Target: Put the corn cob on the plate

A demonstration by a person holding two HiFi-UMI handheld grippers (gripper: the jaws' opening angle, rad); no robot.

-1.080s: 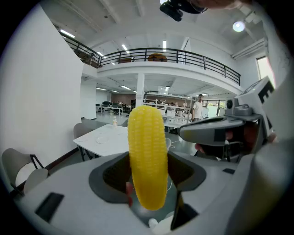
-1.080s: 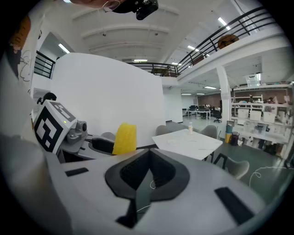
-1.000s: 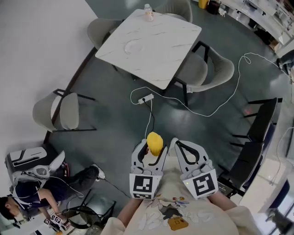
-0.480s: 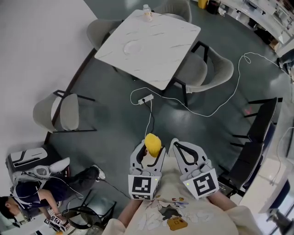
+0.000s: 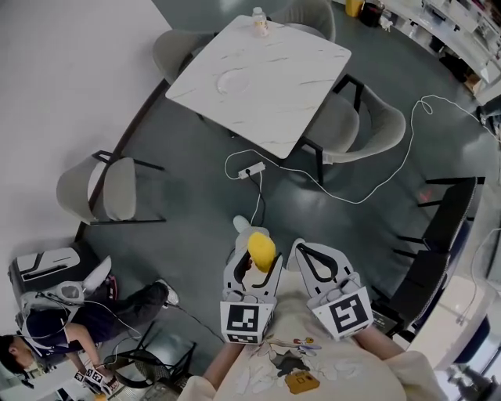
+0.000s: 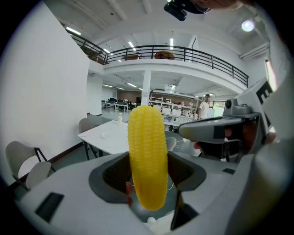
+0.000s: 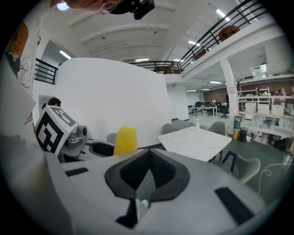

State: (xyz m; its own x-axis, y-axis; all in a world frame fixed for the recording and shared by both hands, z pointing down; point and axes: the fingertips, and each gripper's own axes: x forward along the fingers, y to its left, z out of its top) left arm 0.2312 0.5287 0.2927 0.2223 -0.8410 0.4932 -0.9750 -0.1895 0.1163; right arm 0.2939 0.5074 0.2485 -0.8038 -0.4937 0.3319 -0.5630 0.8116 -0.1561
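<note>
left claw (image 6: 148,173) pinching corn cob (image 6: 147,151) upright, held near person's chest above the floor, right claw (image 7: 146,176) pressed together just beside it, plate (image 5: 229,80) on white marble counter (image 5: 297,86), well apart from cob

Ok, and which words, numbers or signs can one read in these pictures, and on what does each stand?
No text can be read.
Shirt print: lettering too blurred to read.
Bottle label, on the table: too small.
Square markers on the left tool and right tool: patterns only, no letters.
The corn cob: no print.
</note>
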